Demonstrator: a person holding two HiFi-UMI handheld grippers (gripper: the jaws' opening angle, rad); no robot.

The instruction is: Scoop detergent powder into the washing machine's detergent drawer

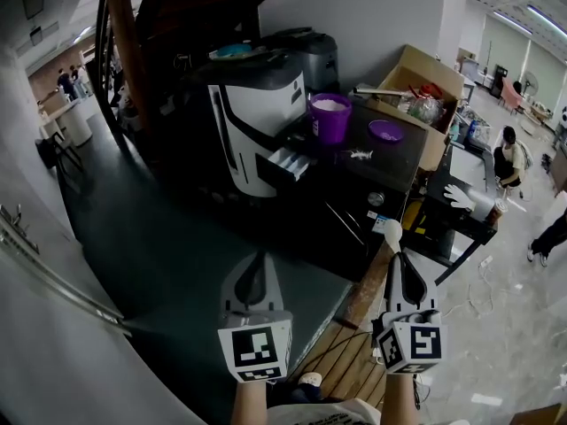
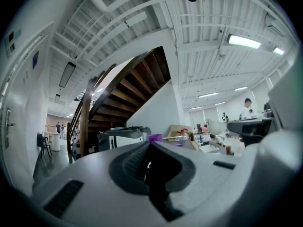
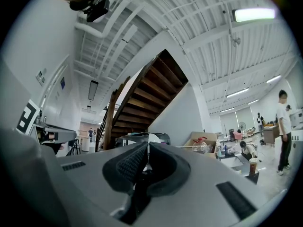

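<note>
Approach stage, nothing scooped yet. Right tool (image 1: 396, 264) clamped on what looks like a white scoop (image 1: 390, 230); left tool (image 1: 257, 264) narrowed to closed, holding nothing. Both well short of the dark tabletop (image 1: 390, 180). There, purple tub of detergent powder (image 1: 330, 113) just beside the washing machine (image 1: 257, 122), detergent drawer (image 1: 288, 162) pulled open. Next, likely: reach forward, dip scoop into tub. Open workshop, wooden staircase (image 2: 132, 93) overhead, glossy dark floor (image 1: 159, 237).

washing machine (image 1: 261, 122): white body, black panels. cup (image 1: 330, 120): purple; powder (image 1: 330, 104) inside: white. bowl (image 1: 385, 131): purple. table (image 1: 390, 173): black. left gripper (image 1: 257, 257), right gripper (image 1: 394, 251): grey, cubes black-and-white square pattern. scoop (image 1: 391, 230): white.
</note>
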